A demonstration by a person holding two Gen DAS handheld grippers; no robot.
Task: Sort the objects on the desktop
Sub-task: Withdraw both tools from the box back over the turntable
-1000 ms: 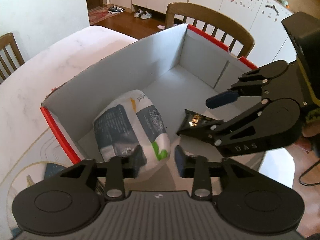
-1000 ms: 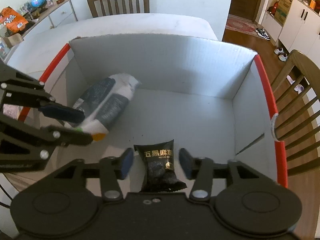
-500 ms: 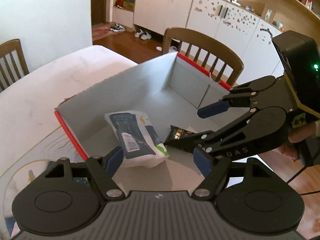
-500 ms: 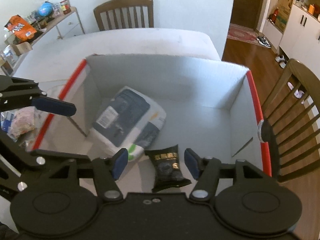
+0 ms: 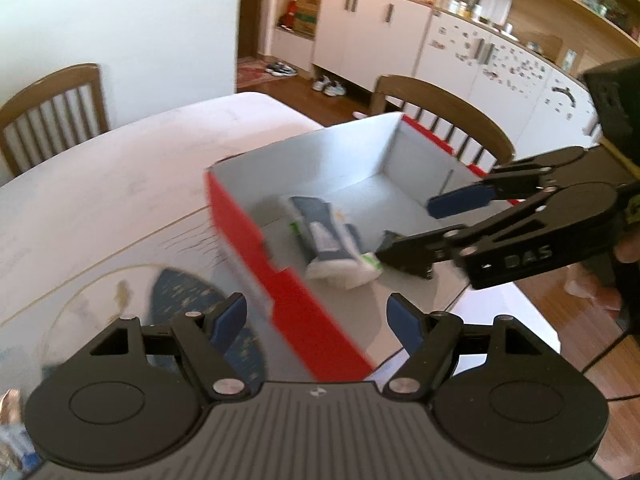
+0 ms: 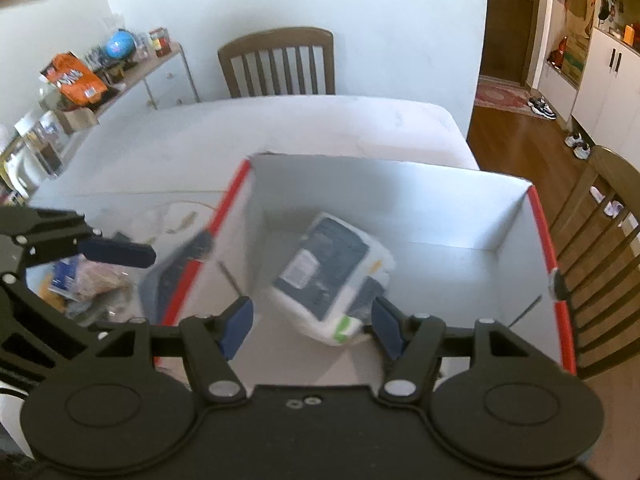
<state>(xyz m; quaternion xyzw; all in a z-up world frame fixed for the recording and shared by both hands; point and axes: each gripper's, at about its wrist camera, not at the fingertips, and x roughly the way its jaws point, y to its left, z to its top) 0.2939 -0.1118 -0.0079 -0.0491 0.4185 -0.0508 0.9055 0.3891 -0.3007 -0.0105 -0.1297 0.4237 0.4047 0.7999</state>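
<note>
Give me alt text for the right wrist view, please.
The open right hand-held gripper hovers over a red-edged cardboard box on a white table, with a white and dark blue packet lying inside. The left hand-held gripper reaches in from the left above loose wrapped items beside the box.

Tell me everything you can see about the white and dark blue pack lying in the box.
The pack is a soft, plump plastic-wrapped bundle, white with dark blue panels, a pale label and a green mark at its near end. It lies flat on the floor of the red-edged cardboard box, near the left wall, slightly blurred. A small black packet lies close beside it. Neither gripper touches it.
</note>
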